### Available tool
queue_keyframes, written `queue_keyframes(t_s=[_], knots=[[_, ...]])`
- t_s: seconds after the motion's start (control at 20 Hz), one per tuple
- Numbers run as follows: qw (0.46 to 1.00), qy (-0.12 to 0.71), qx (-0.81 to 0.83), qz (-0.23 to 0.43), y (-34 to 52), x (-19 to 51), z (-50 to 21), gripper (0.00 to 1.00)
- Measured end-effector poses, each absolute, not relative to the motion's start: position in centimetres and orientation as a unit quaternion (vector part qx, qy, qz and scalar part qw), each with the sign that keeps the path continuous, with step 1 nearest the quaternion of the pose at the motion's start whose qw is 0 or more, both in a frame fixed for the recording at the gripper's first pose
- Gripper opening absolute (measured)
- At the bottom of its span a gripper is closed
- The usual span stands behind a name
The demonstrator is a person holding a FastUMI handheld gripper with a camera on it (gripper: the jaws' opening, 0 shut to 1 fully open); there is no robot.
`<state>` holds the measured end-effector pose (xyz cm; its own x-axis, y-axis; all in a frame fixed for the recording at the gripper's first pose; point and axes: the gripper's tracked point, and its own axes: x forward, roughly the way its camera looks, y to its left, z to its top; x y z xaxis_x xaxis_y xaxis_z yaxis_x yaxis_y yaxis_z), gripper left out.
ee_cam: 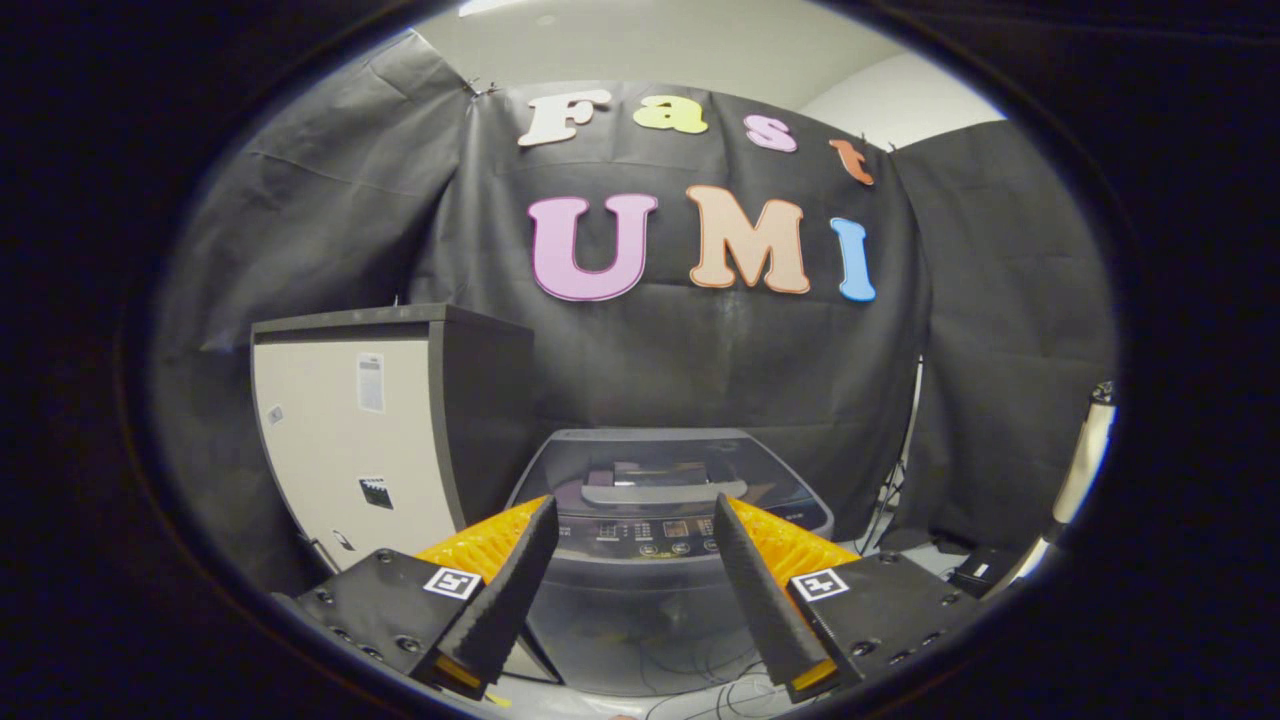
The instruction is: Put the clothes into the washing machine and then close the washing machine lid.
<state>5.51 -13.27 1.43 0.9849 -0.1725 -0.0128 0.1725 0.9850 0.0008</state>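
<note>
The lower front of the washing machine [640, 600] is masked at centre bottom of the frame by the two spread fingers of the gripper [640, 575], nothing being held between them. What lies under the machine's smoked lid [665, 470] cannot be made out. The control panel [650, 532] markings are too small to be read. At left, the stickers on the pale cabinet [350, 440] are likewise illegible. A white pole [1085, 465] is cut off at right.
</note>
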Motion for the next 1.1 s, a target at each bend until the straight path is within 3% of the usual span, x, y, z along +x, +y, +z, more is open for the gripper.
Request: queue_keyframes(t_s=[1.1], knots=[[0.997, -0.006, -0.034, -0.071, -12.5, 5.0, 1.9, 0.97]])
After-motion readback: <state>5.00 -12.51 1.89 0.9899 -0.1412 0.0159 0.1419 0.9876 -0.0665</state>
